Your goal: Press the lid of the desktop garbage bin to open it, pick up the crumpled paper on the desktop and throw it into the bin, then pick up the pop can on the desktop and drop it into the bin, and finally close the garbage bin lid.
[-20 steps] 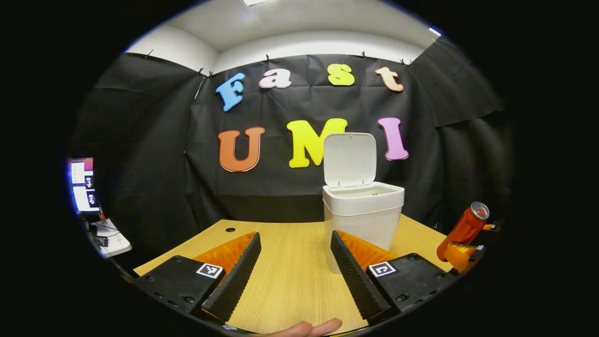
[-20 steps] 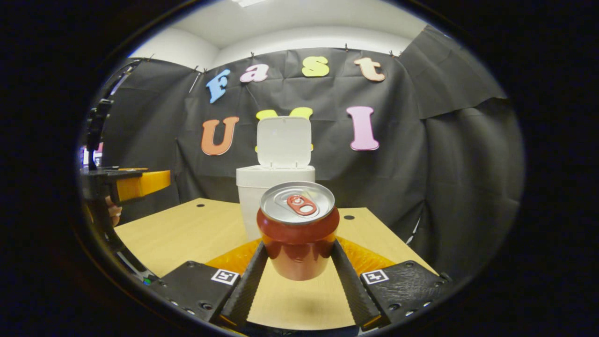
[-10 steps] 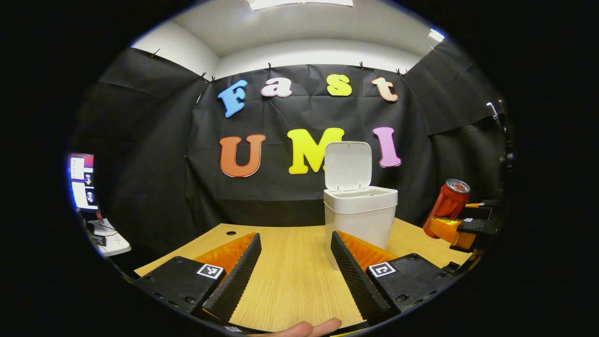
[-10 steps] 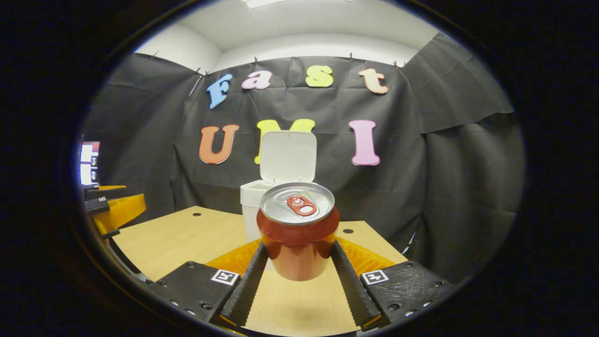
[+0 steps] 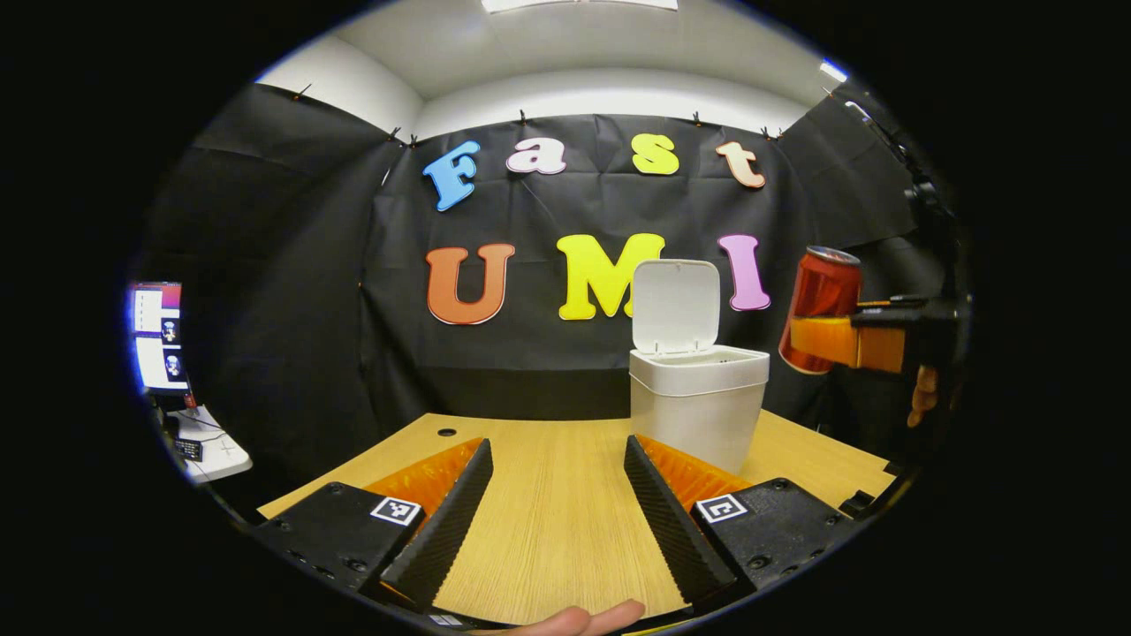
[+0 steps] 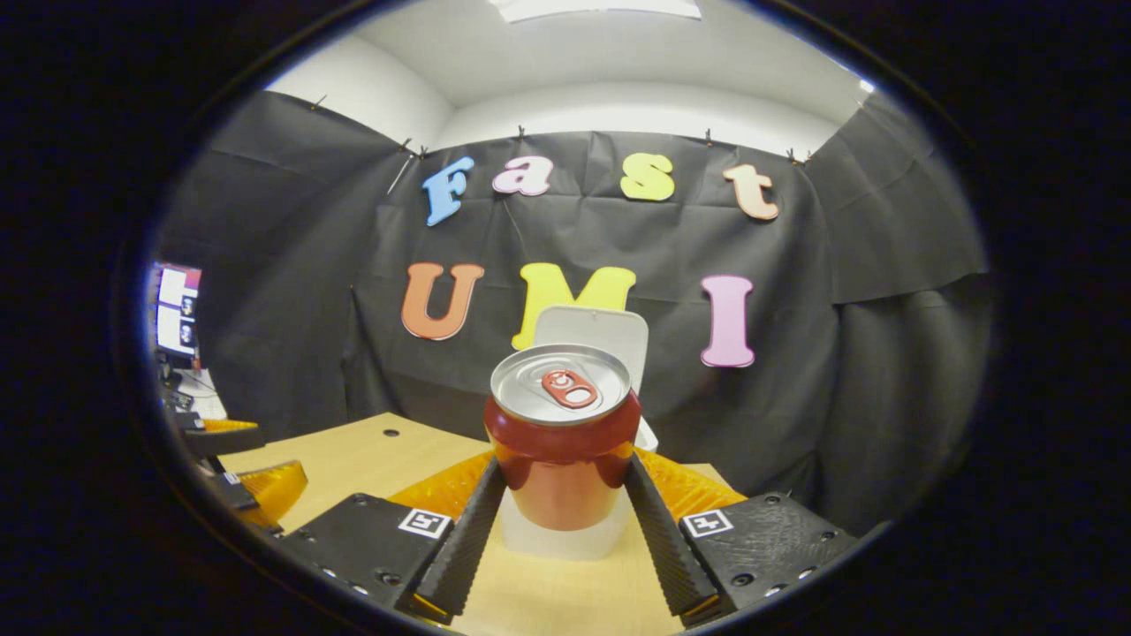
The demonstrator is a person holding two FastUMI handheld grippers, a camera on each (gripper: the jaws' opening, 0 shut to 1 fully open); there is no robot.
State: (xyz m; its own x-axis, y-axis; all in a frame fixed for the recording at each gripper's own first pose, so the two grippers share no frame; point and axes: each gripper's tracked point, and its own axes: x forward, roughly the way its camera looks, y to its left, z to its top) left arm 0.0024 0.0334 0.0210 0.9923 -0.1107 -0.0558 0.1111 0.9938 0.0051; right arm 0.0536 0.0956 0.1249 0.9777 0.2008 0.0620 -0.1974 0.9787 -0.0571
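Pop can in transit to open bin; lid closing outstanding.

Right gripper [image 6: 563,521] has its jaws clamped on both sides of the red pop can [image 6: 563,442], held upright at lower centre of the right gripper view. In the left gripper view the can [image 5: 820,309] sits at right of frame, raised clear of the tabletop [image 5: 557,521] and just right of the bin's rim. The white garbage bin [image 5: 698,402] stands right of centre with its lid [image 5: 676,305] tipped up. Left gripper [image 5: 557,521], jaws wide and empty, hovers low over bare tabletop at bottom of frame. No crumpled paper lies on the visible tabletop; judged already binned, though the bin's inside cannot be seen. Remaining: carry the can over the opening, release, shut the lid.
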